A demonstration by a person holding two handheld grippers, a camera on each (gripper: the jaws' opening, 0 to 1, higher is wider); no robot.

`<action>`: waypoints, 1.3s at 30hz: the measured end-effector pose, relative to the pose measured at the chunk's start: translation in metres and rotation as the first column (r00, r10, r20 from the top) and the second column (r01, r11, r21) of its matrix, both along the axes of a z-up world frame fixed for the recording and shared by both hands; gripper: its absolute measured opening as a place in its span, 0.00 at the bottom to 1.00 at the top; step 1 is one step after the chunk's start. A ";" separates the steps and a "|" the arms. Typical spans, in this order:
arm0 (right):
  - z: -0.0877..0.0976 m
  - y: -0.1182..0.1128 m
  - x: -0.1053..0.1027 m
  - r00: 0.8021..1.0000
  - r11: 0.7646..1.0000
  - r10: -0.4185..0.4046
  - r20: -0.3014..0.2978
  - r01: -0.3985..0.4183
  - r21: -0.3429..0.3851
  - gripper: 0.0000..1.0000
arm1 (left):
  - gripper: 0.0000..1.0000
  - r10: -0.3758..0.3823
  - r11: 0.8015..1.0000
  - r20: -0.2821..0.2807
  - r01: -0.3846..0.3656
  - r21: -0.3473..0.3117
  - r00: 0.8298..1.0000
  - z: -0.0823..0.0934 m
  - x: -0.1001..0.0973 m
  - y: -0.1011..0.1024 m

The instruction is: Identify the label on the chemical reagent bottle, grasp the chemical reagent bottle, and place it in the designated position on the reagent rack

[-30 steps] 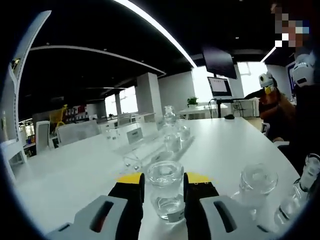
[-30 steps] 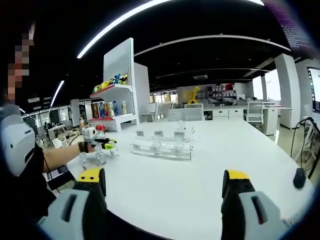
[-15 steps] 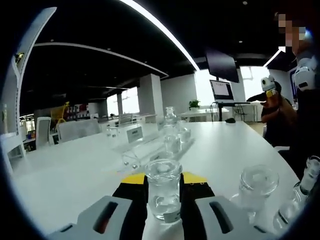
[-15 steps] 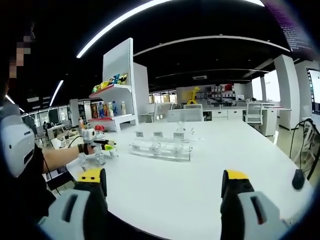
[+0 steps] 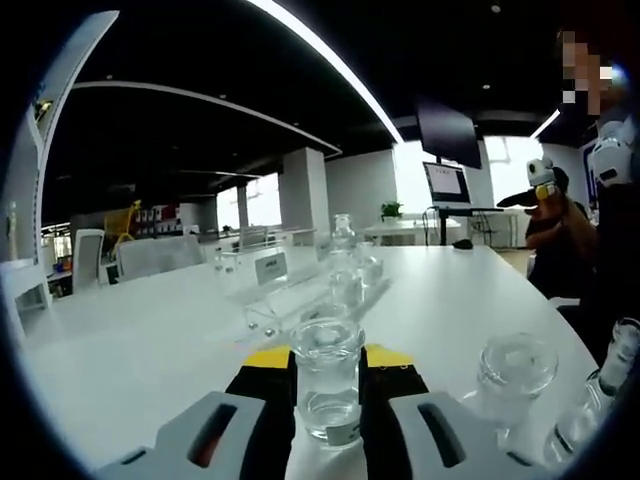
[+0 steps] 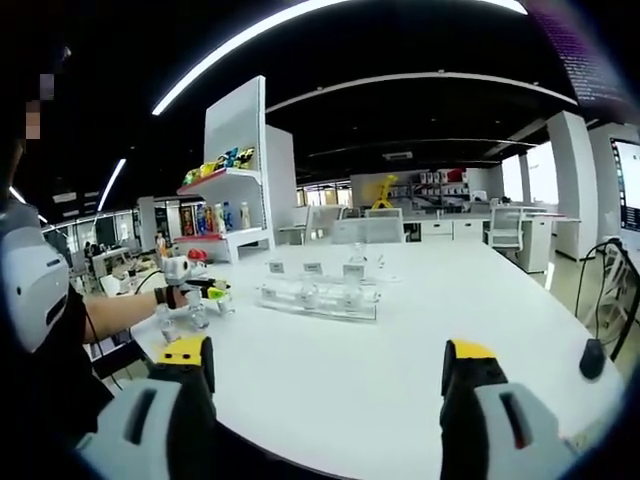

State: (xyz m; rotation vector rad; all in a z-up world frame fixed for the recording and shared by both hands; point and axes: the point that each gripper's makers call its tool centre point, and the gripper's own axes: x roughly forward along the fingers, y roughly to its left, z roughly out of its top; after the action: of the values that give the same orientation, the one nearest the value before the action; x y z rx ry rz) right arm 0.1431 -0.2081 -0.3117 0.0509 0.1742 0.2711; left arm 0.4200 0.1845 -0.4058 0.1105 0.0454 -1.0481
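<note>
I am working at a broad white tabletop (image 6: 380,370) in an open office — dark ceiling overhead with a long light strip (image 5: 330,65) curving across it, a white display shelf (image 6: 235,180) carrying coloured items in the right gripper view, and a monitor (image 5: 447,182) glowing beyond the far edge in the left gripper view. A dark mouse (image 6: 592,358) on its cable is lying near the tabletop's right edge.

My left tool (image 5: 328,385) is gripping a clear glass reagent bottle (image 5: 326,375), its jaws pressing in on both sides of the body. The bottle is standing upright on the tabletop with a little clear liquid showing in its lower part; I cannot read any label on it. Just to its right a second clear bottle (image 5: 512,372) is standing, and a third glass piece (image 5: 600,385) is leaning in at the edge of that view.

Farther along the tabletop the transparent reagent rack (image 5: 300,290) is lying with small white label cards along it — a tall glass bottle (image 5: 344,262) is standing in it. In the right gripper view the rack (image 6: 318,297) is sitting mid-table, well apart from my right tool (image 6: 328,370), whose jaws are spread wide with nothing between them. My left tool (image 6: 190,295) is showing there too, left of the rack.
</note>
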 end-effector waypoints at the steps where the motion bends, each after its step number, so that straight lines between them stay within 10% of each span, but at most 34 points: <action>1: 0.000 -0.001 0.000 1.000 1.000 -0.003 0.001 0.003 -0.001 0.90 | 0.24 0.000 1.000 0.000 0.000 -0.001 1.000 0.000 0.001 0.000; 17: -0.003 0.000 0.000 1.000 1.000 -0.006 -0.007 0.006 -0.003 0.90 | 0.23 0.064 0.997 -0.014 -0.065 -0.040 0.998 0.003 0.012 0.009; 39: -0.003 -0.002 -0.002 1.000 1.000 -0.008 -0.008 0.008 -0.013 0.89 | 0.23 0.113 0.989 0.032 -0.109 -0.096 0.993 0.056 0.009 0.012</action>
State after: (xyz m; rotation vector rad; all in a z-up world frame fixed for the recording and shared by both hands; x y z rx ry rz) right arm 0.1415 -0.2100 -0.3149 0.0403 0.1835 0.2616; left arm 0.4286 0.1960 -0.3494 0.0411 -0.0316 -0.9352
